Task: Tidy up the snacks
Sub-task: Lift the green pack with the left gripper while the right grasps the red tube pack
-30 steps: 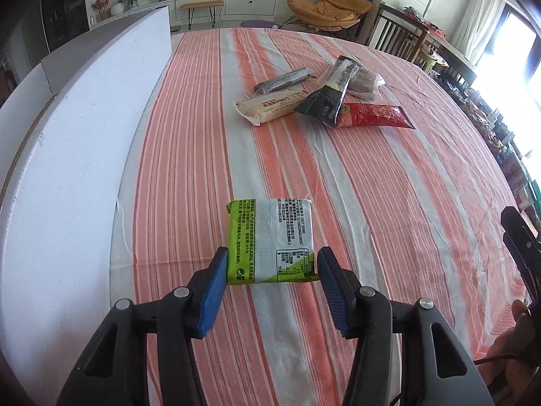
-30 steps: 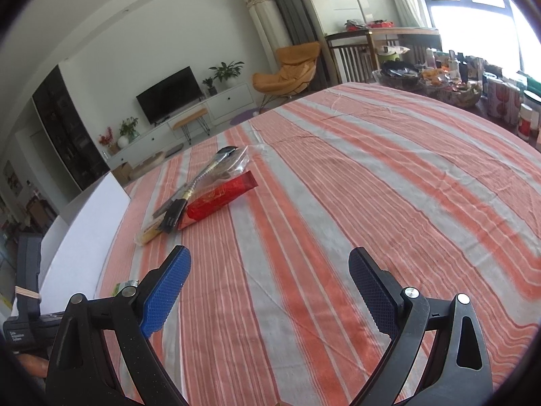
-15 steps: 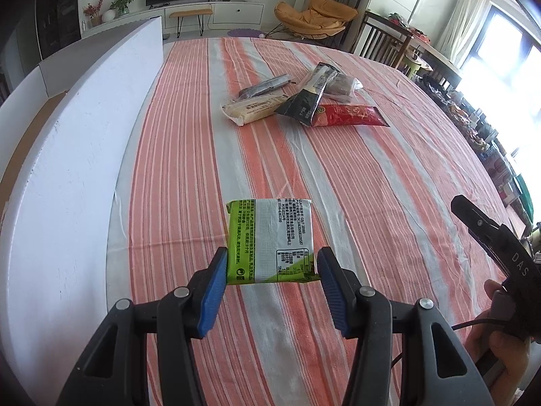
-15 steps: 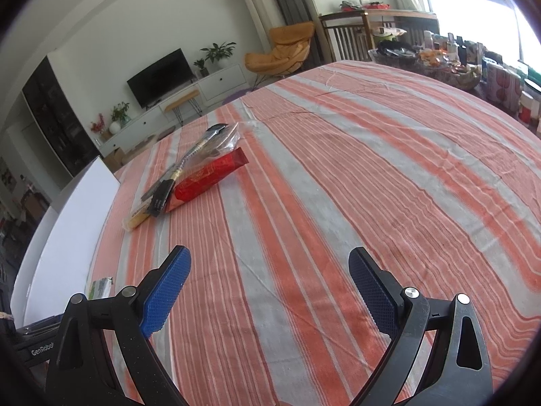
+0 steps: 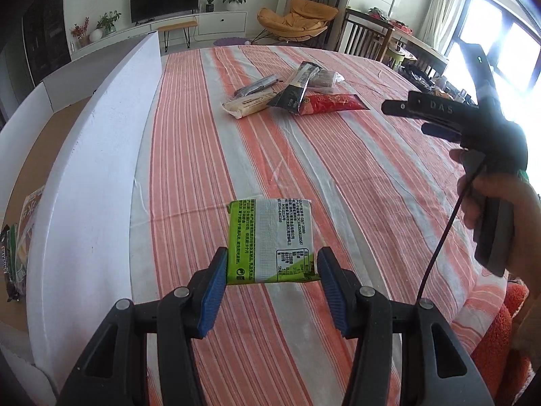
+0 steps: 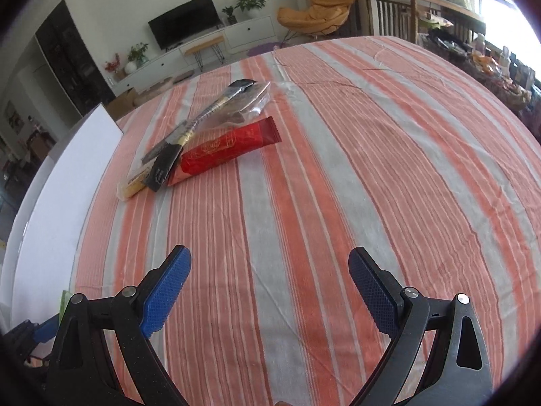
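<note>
Left gripper (image 5: 272, 272) is clamped on a green and silver snack packet (image 5: 272, 240), blue pads pressing its 2 side edges, packet held above the striped tablecloth (image 5: 355, 182). Right gripper (image 6: 268, 291) has its jaws spread wide with nothing between them, only cloth below.

Left wrist view only: the right gripper's black body seen from the side, gripped by a hand (image 5: 500, 199) with a cable hanging from it; a white box wall (image 5: 101, 169) on the left with more packets (image 5: 17, 237) lying inside on its brown floor.

Right wrist view only: open cloth right of the pile, and at bottom left a sliver of the green packet and 1 blue pad of the left gripper.

Both views: pile of about 5 loose snacks far up the cloth, well apart from both grippers. Red packet (image 6: 226, 150) lies nearest the right gripper, a black sachet (image 6: 164, 169) overlaps its end, a pale yellow bar (image 5: 248, 103) sits beside, a clear bag (image 6: 250, 101) behind
</note>
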Available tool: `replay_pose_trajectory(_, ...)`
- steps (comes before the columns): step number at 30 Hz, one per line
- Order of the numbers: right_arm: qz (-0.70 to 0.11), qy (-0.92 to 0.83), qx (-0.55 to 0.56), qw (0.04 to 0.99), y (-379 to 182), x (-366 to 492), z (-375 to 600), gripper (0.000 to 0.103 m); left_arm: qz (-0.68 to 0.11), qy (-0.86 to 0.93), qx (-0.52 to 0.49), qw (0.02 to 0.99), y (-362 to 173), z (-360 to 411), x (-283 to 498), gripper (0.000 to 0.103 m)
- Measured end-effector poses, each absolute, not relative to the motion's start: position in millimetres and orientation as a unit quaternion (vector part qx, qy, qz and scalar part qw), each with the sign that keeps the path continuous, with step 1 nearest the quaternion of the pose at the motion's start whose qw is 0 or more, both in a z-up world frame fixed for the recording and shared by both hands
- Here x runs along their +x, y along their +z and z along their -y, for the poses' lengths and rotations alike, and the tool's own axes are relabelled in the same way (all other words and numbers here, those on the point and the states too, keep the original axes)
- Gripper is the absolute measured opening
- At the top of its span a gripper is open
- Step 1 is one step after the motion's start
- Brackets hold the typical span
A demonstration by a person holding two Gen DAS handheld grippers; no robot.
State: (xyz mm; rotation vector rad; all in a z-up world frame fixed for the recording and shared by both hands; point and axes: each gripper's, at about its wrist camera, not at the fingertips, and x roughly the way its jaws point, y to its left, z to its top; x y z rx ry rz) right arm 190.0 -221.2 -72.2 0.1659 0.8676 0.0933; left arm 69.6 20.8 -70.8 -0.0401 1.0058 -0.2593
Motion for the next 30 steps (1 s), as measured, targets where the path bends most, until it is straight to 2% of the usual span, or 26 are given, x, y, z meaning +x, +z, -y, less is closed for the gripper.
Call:
replay_pose_trajectory(4, -0.423, 0.057, 0.072, 0.901, -47.8, 269.9, 212.5, 0.096, -0.485, -0.127, -0.031, 0.865, -70.1, -23.9, 65.1, 0.052)
replay_pose_trajectory(9, -0.496, 0.061, 0.073, 0.863, -76.5, 344.4, 198.4, 0.096, -0.484, -0.133, -0.028, 0.864, -66.0, -24.1, 59.2, 0.052)
replay_pose_trajectory(15, -0.559, 0.188, 0.111, 0.8, -109.2, 327.4, 196.9, 0.096, -0.491, -0.135, -0.035, 0.86, -69.4, -32.5, 51.9, 0.052)
replay_pose_trajectory(19, -0.639, 0.332, 0.097, 0.687, -105.1, 263.8, 184.8, 0.095, -0.49, -0.138, -0.046, 0.859, -69.8, -38.2, 53.1, 0.052)
replay_pose_trajectory(22, -0.622, 0.332, 0.022, 0.709, -80.5, 227.7, 178.6, 0.096, -0.489, -0.14, -0.055, 0.859, -69.0, -39.3, 55.2, 0.052)
replay_pose_trajectory(26, -0.554, 0.231, -0.11, 0.793, -68.6, 234.7, 154.6, 0.096, -0.49, -0.144, -0.075, 0.857, -62.3, -40.2, 54.8, 0.052)
replay_pose_trajectory(30, -0.527, 0.204, -0.132, 0.815, -84.7, 266.7, 121.9, 0.095, -0.478, -0.148, -0.083, 0.861, -46.6, -44.1, 43.5, 0.052)
